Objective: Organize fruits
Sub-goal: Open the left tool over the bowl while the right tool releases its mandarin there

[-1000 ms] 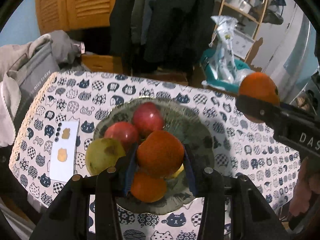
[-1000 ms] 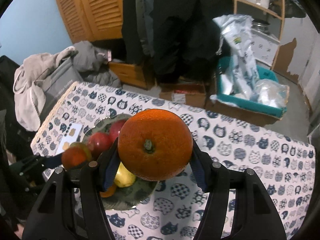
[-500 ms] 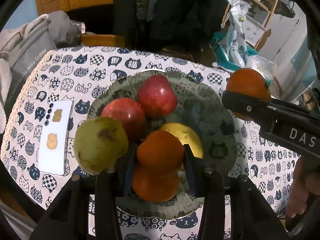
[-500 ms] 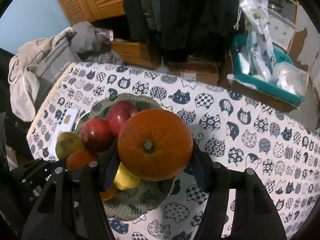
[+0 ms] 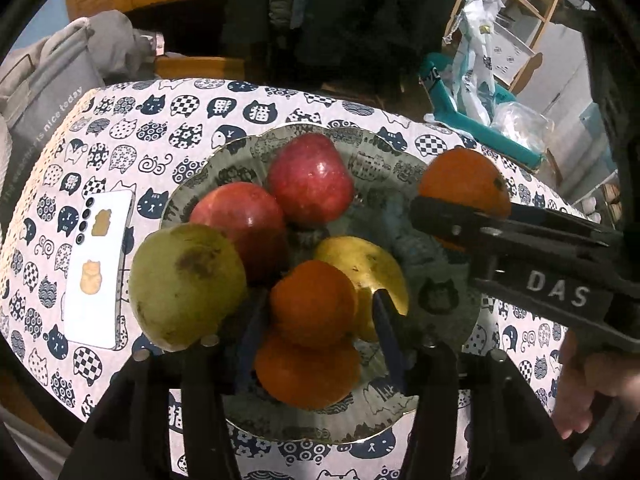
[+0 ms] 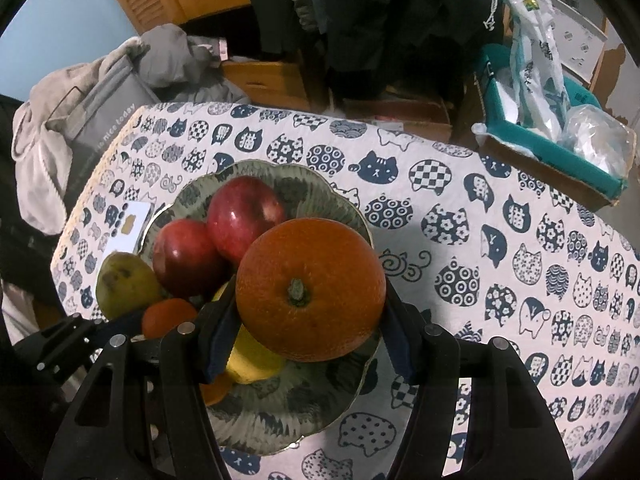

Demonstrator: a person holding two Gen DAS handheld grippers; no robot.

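Observation:
A patterned plate [image 5: 436,300] on the cat-print table holds two red apples [image 5: 310,178], a green pear [image 5: 186,284], a yellow pear [image 5: 372,264] and an orange [image 5: 308,372]. My left gripper [image 5: 314,308] is shut on a small orange [image 5: 312,302] just above the plate's near side. My right gripper [image 6: 310,326] is shut on a big orange [image 6: 310,290] over the plate's right part [image 6: 320,400]; it shows in the left wrist view [image 5: 464,184] too.
A white phone [image 5: 98,268] lies on the table left of the plate. A grey bag [image 6: 96,116] stands off the table's far left corner. A teal box with plastic bags [image 6: 560,120] sits beyond the far right edge.
Both grippers have moved down and closer to the plate with their oranges. The right gripper's orange now hangs over the plate's right side.

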